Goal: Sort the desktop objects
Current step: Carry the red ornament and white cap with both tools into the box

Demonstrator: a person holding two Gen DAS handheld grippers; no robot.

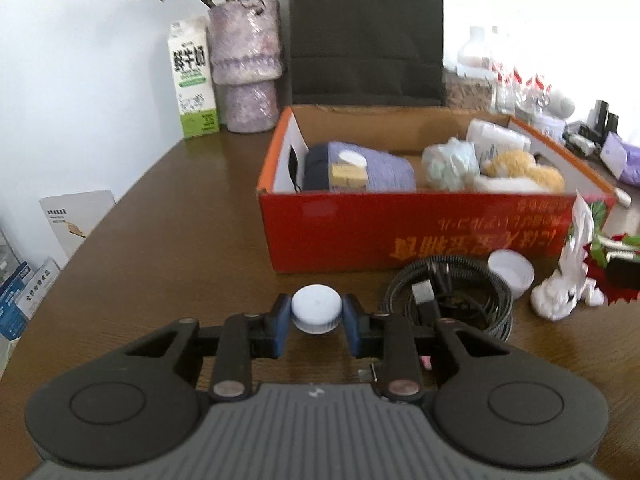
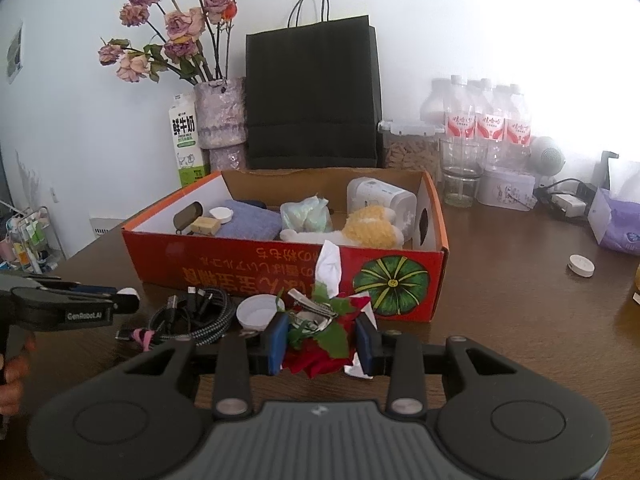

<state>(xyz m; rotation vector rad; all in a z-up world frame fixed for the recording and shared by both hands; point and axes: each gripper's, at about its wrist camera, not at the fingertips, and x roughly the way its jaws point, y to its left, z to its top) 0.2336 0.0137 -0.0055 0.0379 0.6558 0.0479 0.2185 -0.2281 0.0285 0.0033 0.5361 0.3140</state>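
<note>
My left gripper [image 1: 317, 320] is shut on a white ribbed bottle cap [image 1: 316, 309], held just above the brown table in front of the red cardboard box [image 1: 400, 232]. It also shows in the right wrist view [image 2: 127, 300]. My right gripper [image 2: 322, 344] is shut on a red artificial flower with green leaves and white wrapping [image 2: 320, 340], in front of the box [image 2: 280, 268]. The box holds a blue cloth [image 1: 372, 170], a plush toy [image 1: 520, 176] and small packets. A coiled black cable [image 1: 448, 300] and a white lid [image 1: 512, 272] lie before the box.
A milk carton [image 2: 186, 144], a vase of dried roses [image 2: 220, 120] and a black paper bag [image 2: 312, 100] stand behind the box. Water bottles [image 2: 488, 120], a glass [image 2: 460, 172] and a tin [image 2: 506, 188] stand back right. A white disc [image 2: 580, 266] lies right.
</note>
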